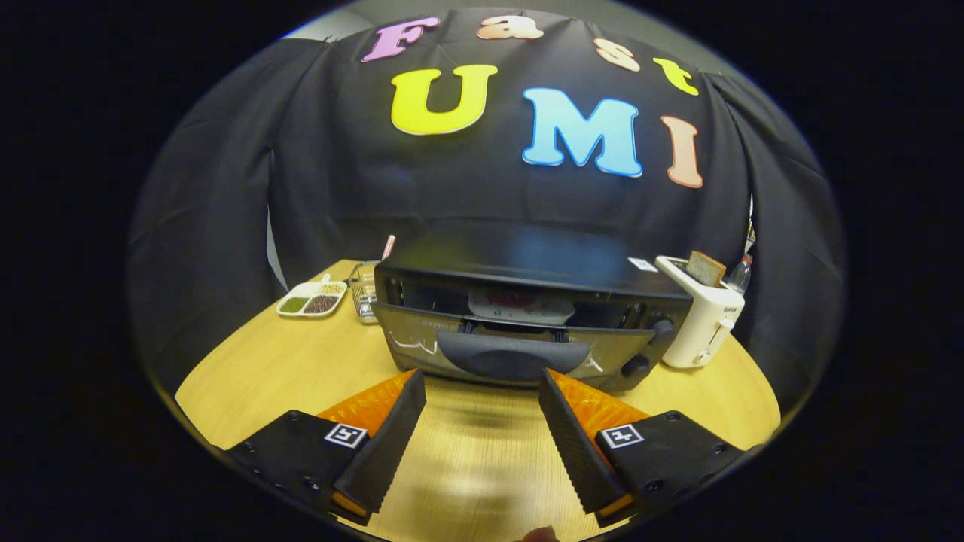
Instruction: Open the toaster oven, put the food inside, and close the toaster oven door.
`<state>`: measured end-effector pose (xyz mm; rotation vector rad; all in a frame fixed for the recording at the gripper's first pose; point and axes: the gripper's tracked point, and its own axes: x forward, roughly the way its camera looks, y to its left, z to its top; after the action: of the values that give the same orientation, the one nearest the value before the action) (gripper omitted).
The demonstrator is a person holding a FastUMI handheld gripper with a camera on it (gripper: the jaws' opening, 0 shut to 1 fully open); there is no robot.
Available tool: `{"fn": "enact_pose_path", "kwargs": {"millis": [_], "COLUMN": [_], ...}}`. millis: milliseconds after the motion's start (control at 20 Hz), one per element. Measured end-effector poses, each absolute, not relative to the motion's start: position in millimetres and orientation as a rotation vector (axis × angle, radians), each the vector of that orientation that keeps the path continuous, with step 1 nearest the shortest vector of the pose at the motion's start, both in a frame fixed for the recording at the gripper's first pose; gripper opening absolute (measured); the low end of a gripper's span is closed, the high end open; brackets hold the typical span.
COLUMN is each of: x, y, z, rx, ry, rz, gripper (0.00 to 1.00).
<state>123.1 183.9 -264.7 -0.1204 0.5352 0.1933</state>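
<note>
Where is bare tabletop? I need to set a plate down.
Bare wood lies between the open gripper and the toaster oven, and ahead of the divided dish. Crowded: the oven's far corners, by the white toaster and wire rack.

Table (pixel 286 369) looks like light wood grain, smooth with a soft sheen. Oven (pixel 527 301) has a glossy dark top, metal-looking front and a matt plastic handle (pixel 512 357). Toaster (pixel 704 327) is shiny white plastic. Gripper (pixel 482 384) fingers, spread wide apart, have ribbed, rough-looking inner faces.
</note>
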Motion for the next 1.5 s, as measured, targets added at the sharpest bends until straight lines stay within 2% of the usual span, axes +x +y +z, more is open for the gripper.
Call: {"fn": "enact_pose_path", "kwargs": {"millis": [500, 550, 1050, 1500], "x": [84.6, 114.1, 57.8, 36.6], "y": [138.8, 159.6, 49.4, -53.9], "z": [-158.4, -146.0, -71.9, -48.5], "rx": [-0.119, -0.115, -0.099, -0.079], "ry": [0.280, 0.270, 0.144, 0.098], "rz": [0.183, 0.174, 0.090, 0.078], "gripper": [0.96, 0.96, 0.96, 0.96]}}
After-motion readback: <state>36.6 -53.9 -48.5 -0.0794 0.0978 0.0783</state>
